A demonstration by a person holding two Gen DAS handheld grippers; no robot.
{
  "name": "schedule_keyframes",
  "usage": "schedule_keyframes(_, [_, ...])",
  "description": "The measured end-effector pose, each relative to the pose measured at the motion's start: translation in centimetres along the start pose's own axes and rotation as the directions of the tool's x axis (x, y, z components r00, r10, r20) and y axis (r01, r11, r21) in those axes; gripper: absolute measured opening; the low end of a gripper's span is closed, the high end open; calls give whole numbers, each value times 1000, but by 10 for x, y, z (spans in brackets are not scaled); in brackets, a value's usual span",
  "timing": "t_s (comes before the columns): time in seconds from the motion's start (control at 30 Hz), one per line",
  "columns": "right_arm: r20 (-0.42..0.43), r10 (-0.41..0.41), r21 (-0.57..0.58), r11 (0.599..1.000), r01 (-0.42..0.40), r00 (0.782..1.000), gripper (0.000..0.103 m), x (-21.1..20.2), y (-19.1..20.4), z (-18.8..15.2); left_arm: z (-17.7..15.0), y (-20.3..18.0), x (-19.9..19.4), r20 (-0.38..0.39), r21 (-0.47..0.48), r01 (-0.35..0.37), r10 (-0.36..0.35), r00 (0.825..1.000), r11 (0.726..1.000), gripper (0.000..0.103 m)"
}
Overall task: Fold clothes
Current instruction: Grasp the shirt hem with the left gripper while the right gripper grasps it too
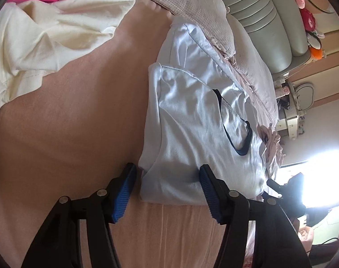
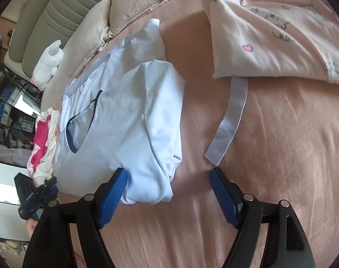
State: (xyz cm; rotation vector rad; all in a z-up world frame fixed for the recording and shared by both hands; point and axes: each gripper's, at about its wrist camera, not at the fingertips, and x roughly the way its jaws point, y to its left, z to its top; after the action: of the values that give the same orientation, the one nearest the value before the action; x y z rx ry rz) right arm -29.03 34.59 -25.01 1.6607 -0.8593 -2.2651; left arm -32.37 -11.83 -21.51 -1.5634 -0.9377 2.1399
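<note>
Both grippers (image 1: pixel 167 174) (image 2: pixel 169 178) gape over unlabelled pale-blue shirt (image 1: pixel 191 122).

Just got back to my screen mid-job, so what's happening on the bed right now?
A person is folding laundry with a gripper in each hand. The light blue T-shirt lies partly folded on the pink bedsheet. The left gripper and right gripper both sit at its near edge with jaws open, one corner between each pair, nothing clamped. A cream garment and a pink printed garment wait nearby, with a loose grey strip beside the shirt.
</note>
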Motion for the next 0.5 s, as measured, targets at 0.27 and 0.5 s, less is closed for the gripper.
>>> schedule_keyframes(0.27, [-40, 152, 59, 987, -149, 988, 49, 17, -1, -1, 0, -8, 9, -29, 20, 25, -24, 999, 1000, 23])
schedule_keyframes(0.5, [-16, 82, -108, 991, -83, 996, 28, 0, 27, -3, -6, -22, -6, -7, 78, -14, 14, 1000, 997, 17])
